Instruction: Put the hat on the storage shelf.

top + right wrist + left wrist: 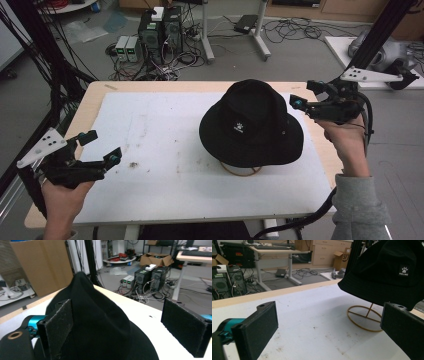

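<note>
Your left claw (pixel 102 146) hangs over the near left corner of the tabletop (pixel 95 97), its jaws spread wide and holding nothing. It is well apart from the black hat (pixel 251 124), with a stretch of bare white mat (pixel 160 145) between them. In the left gripper view the two black pads (pixel 255 327) stand far apart, and the hat (pixel 384 272) shows up and to the right beyond them.

Your right claw (pixel 303 94) sits at the right edge of the tabletop, toward the far side, just beside the hat's brim. Its jaws are spread too, with nothing pinched between them. In the right gripper view the hat's crown (pixel 92 315) rises between the two pads (pixel 58 325), closer to the left-hand one (whether that pad touches the fabric, you cannot tell from here).

The hat rests right of the tabletop's middle, perched on a thin wooden stand (pixel 241 170). The stand's ring base peeks out under the brim on the near side, lying on the mat. In the left gripper view that ring (pixel 364 318) and its slim upright are plain to see, with the brim hanging clear above the mat. A small white paw logo (pixel 404 270) sits on the hat's side facing you.
</note>
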`<state>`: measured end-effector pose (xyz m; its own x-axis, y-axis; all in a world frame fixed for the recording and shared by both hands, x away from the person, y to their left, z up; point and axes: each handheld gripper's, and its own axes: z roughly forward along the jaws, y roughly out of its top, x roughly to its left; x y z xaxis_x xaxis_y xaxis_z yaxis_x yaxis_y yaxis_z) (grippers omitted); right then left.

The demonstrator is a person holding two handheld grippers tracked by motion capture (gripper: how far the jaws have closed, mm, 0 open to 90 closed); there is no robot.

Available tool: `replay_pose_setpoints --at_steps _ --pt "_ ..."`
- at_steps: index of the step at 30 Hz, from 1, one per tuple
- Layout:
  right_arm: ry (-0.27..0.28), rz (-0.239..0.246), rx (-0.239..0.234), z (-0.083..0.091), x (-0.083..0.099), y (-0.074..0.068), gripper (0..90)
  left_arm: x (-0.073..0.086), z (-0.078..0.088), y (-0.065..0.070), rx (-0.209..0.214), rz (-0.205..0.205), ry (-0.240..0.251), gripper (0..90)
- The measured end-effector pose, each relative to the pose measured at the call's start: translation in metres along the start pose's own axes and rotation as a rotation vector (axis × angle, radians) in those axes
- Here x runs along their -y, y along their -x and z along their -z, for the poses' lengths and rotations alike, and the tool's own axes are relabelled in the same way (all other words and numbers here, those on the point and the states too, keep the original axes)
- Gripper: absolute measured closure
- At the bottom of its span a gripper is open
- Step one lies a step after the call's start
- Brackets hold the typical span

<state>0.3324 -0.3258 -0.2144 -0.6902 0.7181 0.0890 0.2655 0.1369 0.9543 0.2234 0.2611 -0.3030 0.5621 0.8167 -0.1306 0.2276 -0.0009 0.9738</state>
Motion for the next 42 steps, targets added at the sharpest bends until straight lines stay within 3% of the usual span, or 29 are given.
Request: replay_pose_setpoints --at_steps 16,24,27,37,42 --pt "0.026 -0.005 0.090 0.031 0.048 -0.003 10.5 -0.001 0.002 0.000 -0.009 -0.003 0.011 1.7" --pt "0.038 -0.015 0.072 0.038 0.066 -0.004 10.5 -0.004 0.009 -0.002 -0.019 0.000 0.031 1.7" --pt "0.018 -0.016 0.073 0.039 0.067 -0.004 10.5 -0.005 0.010 -0.002 -0.020 -0.002 0.035 1.7" --pt "0.027 -0.004 0.050 0.049 0.074 -0.004 10.5 -0.010 0.014 0.003 0.003 -0.007 0.056 1.7" --pt "0.021 0.011 0.041 0.045 0.075 -0.006 10.5 -0.011 0.016 0.005 0.005 -0.005 0.062 1.7"
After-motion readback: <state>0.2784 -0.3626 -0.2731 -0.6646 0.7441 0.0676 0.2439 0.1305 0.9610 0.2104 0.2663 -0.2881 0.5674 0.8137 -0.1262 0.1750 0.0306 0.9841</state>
